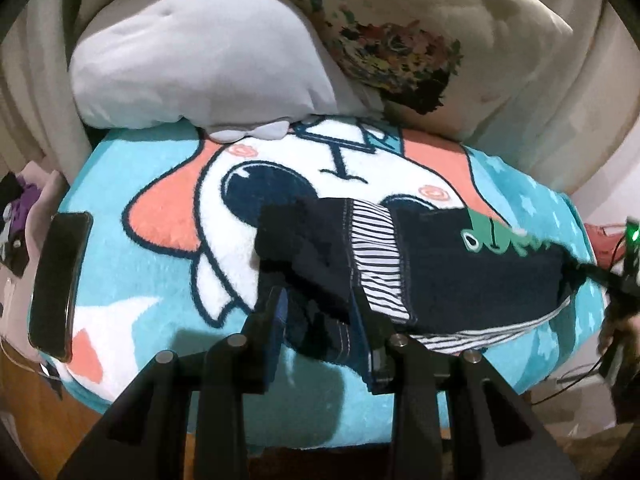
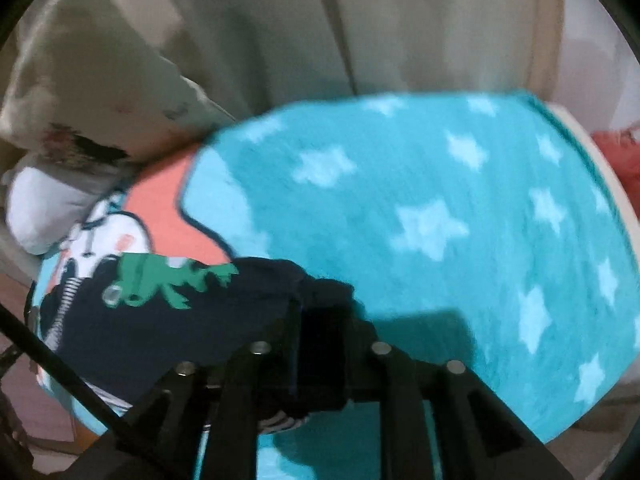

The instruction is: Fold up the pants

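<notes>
Small dark navy pants [image 1: 460, 276] with a green crocodile print and a striped lining lie on a turquoise cartoon blanket [image 1: 152, 280]. My left gripper [image 1: 320, 300] is shut on the pants' left end, with dark cloth bunched between its fingers. My right gripper [image 2: 320, 312] is shut on the pants' other end [image 2: 160, 320], which is lifted a little off the blanket [image 2: 440, 220]. The right gripper also shows at the right edge of the left wrist view [image 1: 616, 284]. The right wrist view is blurred.
A grey plush pillow [image 1: 200, 64] and a cream flower-print pillow [image 1: 420, 48] lie at the blanket's far edge. A dark phone [image 1: 60, 284] lies at the left edge. Curtains hang behind. Cables [image 1: 580, 376] and a red thing [image 2: 616, 156] sit off to the right.
</notes>
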`<move>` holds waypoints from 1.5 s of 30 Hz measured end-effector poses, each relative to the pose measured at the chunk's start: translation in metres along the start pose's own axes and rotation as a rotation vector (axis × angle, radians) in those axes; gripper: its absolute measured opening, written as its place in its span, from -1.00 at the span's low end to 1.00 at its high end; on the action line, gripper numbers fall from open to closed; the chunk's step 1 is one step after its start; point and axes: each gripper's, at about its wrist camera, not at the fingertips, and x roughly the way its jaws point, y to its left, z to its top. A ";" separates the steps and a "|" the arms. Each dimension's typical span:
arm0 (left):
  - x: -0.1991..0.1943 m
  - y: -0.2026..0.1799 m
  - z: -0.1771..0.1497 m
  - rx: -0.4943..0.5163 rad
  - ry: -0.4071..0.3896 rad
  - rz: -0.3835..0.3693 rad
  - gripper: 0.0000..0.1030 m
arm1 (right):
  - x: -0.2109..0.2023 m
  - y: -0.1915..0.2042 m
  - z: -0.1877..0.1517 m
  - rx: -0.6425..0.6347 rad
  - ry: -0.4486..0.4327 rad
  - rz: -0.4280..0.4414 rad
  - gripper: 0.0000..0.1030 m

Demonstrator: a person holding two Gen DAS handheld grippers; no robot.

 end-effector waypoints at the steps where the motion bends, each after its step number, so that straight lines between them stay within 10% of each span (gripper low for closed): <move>1: 0.001 0.004 0.002 -0.020 0.002 -0.001 -0.40 | 0.004 -0.004 -0.002 0.011 0.008 -0.006 -0.37; 10: 0.023 0.037 0.046 -0.188 -0.021 0.030 -0.18 | 0.005 -0.002 -0.001 0.004 -0.009 -0.030 -0.27; 15: 0.054 0.030 0.053 -0.216 0.092 -0.044 -0.16 | 0.006 -0.003 0.000 0.019 -0.008 -0.035 -0.25; 18: 0.058 0.017 0.043 -0.141 0.144 0.006 -0.87 | 0.008 -0.001 0.000 0.016 -0.009 -0.044 -0.25; 30: 0.068 0.062 0.000 -0.264 0.321 0.122 -1.00 | 0.018 -0.001 0.005 0.039 0.005 -0.048 -0.09; 34: 0.040 0.062 0.003 -0.268 0.221 0.067 -1.00 | 0.011 0.001 0.006 0.034 -0.007 -0.064 0.00; 35: 0.030 0.060 0.008 -0.254 0.176 0.064 -0.92 | 0.005 0.000 0.005 0.042 -0.022 -0.067 0.04; 38: 0.023 0.058 0.022 -0.245 0.121 0.008 0.40 | -0.007 -0.002 0.003 0.064 -0.053 -0.064 0.06; 39: 0.028 0.059 0.025 -0.262 0.115 -0.036 0.48 | -0.010 -0.001 0.002 0.072 -0.061 -0.067 0.06; 44: 0.059 0.051 0.035 -0.253 0.141 -0.130 0.40 | -0.018 0.002 -0.001 0.084 -0.090 -0.088 0.06; 45: 0.066 0.048 0.035 -0.247 0.156 -0.132 -0.33 | -0.019 0.003 -0.002 0.082 -0.095 -0.095 0.06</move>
